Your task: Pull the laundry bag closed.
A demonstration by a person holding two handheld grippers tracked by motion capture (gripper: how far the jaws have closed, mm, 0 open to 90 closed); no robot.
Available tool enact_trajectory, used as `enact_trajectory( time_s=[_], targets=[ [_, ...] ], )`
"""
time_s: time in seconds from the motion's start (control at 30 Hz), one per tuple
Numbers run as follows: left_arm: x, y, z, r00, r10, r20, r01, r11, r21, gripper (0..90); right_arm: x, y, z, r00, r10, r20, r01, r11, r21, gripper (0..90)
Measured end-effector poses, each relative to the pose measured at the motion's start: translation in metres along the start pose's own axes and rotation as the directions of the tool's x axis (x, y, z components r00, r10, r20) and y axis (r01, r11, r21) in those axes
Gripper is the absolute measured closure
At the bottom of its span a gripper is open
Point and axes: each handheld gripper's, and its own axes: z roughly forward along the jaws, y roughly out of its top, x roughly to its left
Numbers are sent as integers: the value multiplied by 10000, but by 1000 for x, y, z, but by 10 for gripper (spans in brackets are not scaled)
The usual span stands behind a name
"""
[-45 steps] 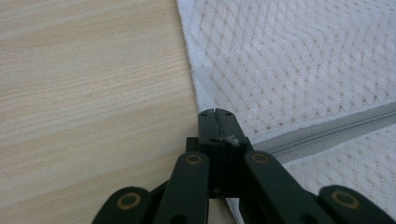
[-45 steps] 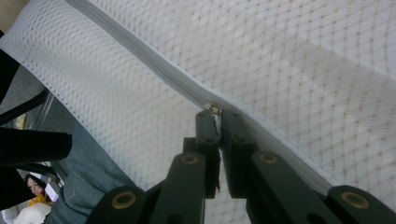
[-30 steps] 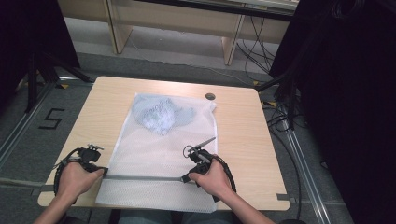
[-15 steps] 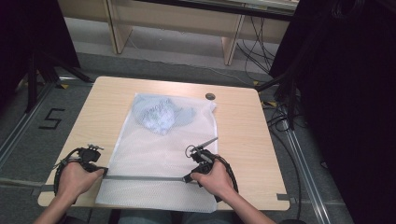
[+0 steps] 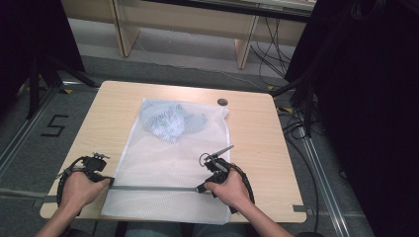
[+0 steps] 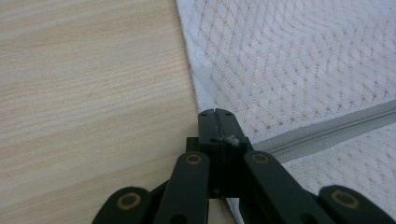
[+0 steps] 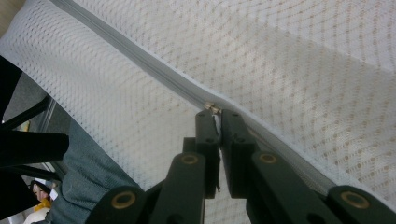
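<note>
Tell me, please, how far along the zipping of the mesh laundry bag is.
Done: the clothes are inside the mesh bag. In hand: the left claw pinches the bag's edge at the end of the zipper, and the right claw is shut on the zipper pull. Left: whether any stretch remains unzipped I cannot tell; both claws must then release.

The table (image 5: 113, 106) is pale wood-grain laminate, smooth and matt. On it lies a mesh bag (image 5: 173, 163) of white perforated cloth, faintly sheeny, with a grey woven zipper tape (image 6: 322, 133) at the frame's lower part. Bluish crumpled fabric (image 5: 170, 121) shows through it. The gripper jaws are matt black plastic with brass-coloured rivets.
</note>
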Motion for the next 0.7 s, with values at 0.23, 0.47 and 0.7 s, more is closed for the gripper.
enact_trajectory(
  time_s=[0.23,0.47,0.7],
  targets=[
    [0,0,0,10000,-3,2,3,10000,7,898,-3,-2,-2,9997,195,-121,-195,9998,34,870],
    [0,0,0,10000,-2,6,2,10000,10,898,-7,-3,-3,9999,96,-125,-96,10000,-3,870],
    [0,0,0,10000,-29,21,29,10000,-1,898,-10,-4,-6,10000,-4,-32,4,10000,-2,870]
  ],
)
